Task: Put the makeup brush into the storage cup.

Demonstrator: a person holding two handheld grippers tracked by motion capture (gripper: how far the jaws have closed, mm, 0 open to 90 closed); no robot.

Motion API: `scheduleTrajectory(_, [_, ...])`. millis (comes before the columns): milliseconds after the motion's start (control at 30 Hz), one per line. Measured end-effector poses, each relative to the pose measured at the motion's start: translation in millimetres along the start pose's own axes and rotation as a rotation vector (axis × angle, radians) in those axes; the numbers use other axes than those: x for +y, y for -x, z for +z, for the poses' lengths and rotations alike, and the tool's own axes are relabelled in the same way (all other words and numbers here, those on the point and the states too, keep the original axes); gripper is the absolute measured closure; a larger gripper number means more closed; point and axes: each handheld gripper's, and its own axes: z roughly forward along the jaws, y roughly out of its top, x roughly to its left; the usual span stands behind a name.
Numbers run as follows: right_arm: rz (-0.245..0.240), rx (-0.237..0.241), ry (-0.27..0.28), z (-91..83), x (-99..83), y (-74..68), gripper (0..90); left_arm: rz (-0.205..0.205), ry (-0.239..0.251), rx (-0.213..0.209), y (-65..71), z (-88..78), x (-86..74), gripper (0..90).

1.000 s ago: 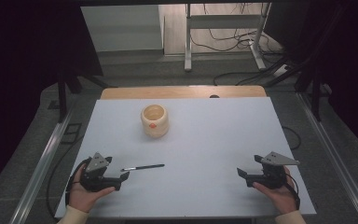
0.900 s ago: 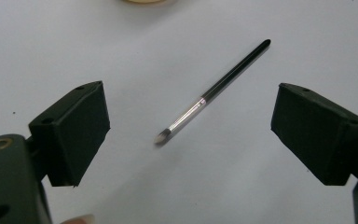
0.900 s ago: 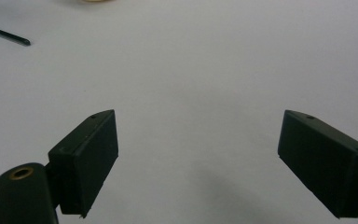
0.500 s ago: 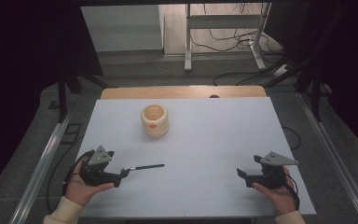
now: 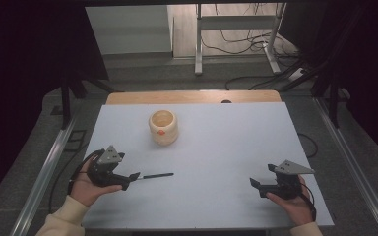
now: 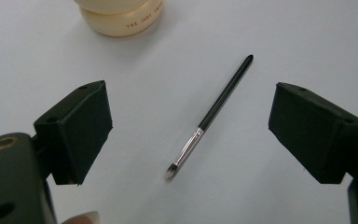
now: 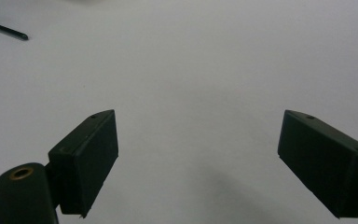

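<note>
Left gripper (image 5: 134, 176) with jaws spread wide above a thin black brush with a silver ferrule (image 5: 156, 175), nothing grasped.

In the left gripper view the brush (image 6: 210, 115) lies flat on the pale blue-white table (image 6: 307, 42), between the two jaws but not touching them, its bristle tip toward the camera; this view also shows small printed letters on the foot of the cream round wooden pot (image 6: 120, 17). The high view shows the pot (image 5: 163, 127) is open on top and stands well apart from the brush. The right gripper (image 5: 254, 182) rests near the table's right corner, released and empty; its own view catches the brush's handle end (image 7: 4, 29) far off.
</note>
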Motion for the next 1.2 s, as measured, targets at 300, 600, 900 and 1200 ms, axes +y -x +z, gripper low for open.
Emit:
scheduleTrajectory(300, [-0.002,0.002,-0.006,1.1,-0.5,-0.5,12.3,0.028,-0.034,-0.046,-9.5,6.5,7.6,12.6])
scheduleTrajectory(600, [-0.005,0.007,-0.012,2.3,-1.0,-0.9,12.3,0.039,-0.065,-0.09,-17.8,14.9,10.6,12.7])
scheduleTrajectory(900, [-0.002,0.008,-0.015,2.9,-1.5,-1.7,12.3,0.058,-0.107,-0.13,-21.3,27.0,12.2,13.0])
scheduleTrajectory(1200, [-0.005,0.007,-0.02,3.8,-1.8,-1.8,12.3,0.087,-0.146,-0.158,-22.4,39.0,14.5,14.7])
